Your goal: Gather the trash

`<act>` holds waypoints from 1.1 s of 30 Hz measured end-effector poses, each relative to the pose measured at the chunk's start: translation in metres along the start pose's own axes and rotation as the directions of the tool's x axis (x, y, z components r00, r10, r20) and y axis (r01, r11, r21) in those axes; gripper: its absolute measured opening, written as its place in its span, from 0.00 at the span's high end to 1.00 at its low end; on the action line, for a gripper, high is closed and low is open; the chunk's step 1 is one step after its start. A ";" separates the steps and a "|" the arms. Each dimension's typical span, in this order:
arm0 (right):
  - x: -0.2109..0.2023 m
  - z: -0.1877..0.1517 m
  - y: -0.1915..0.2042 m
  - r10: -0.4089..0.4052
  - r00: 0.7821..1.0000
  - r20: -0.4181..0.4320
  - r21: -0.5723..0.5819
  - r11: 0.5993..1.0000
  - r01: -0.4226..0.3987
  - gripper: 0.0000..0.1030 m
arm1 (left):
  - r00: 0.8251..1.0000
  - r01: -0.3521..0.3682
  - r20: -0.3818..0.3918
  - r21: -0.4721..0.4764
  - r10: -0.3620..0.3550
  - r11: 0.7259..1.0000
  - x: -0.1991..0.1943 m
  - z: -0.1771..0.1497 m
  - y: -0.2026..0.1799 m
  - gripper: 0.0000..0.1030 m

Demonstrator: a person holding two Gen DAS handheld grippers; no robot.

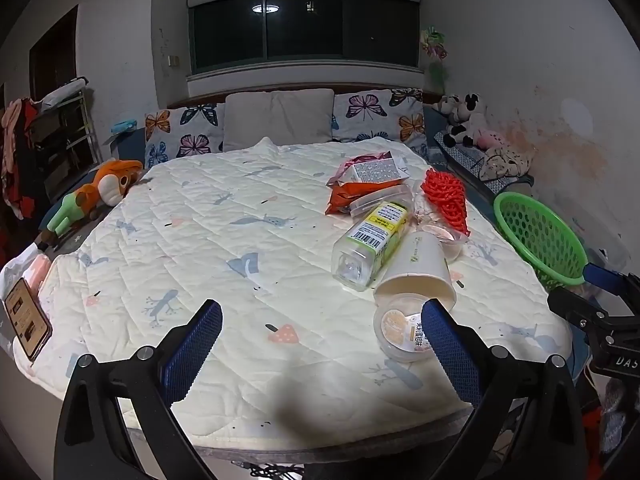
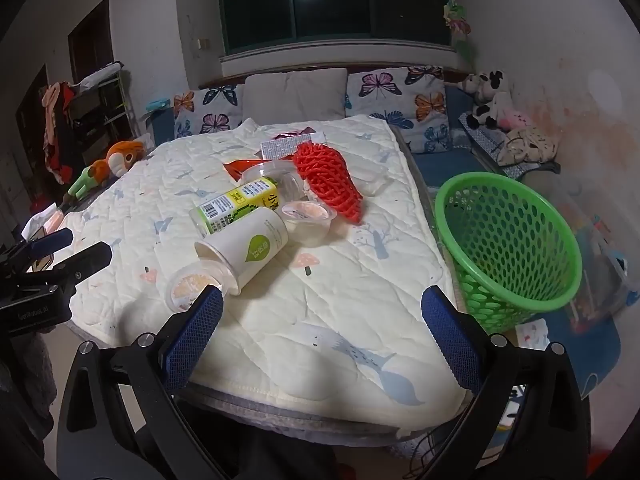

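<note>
Both sets of jaws stand wide apart with nothing between them: the left gripper and the right gripper hang over the near edge of the quilted bed cover, tilted down toward it.

From the right wrist view, the trash lies in one heap from ten to twelve o'clock. Nearest is a small lidded tub, touching the mouth of a tipped white paper cup. Behind the cup lie a clear bottle and a shallow plastic cup, then a red foam net and a snack wrapper farthest back. The green basket stands off the bed's edge at two o'clock.

As I judge it, the risks come from crowding and roundness: closing on the tub could nudge the cup or bottle into rolling, and the soft cover gives a poor base. A reach toward the basket could also tip it, since it already leans.
</note>
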State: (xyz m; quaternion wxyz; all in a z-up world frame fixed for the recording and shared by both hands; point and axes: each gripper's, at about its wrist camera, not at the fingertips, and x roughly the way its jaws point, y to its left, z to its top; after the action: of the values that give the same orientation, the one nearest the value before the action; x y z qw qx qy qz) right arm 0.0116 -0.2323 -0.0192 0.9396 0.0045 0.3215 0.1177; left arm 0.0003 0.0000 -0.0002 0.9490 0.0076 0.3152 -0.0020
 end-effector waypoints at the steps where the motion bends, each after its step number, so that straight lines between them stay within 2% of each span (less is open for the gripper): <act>1: 0.000 0.000 0.000 -0.001 1.000 0.000 0.001 1.000 0.001 0.04 | 1.000 0.000 0.001 0.000 0.000 1.000 0.000 0.000 0.000 0.06; 33: 0.002 0.001 0.000 0.009 1.000 0.001 0.002 1.000 -0.009 0.04 | 1.000 0.002 -0.002 0.003 -0.002 1.000 0.000 0.000 0.000 0.06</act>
State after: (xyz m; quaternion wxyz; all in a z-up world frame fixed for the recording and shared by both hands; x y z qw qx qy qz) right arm 0.0133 -0.2319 -0.0196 0.9392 0.0069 0.3213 0.1213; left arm 0.0000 0.0000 0.0001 0.9487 0.0085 0.3162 -0.0033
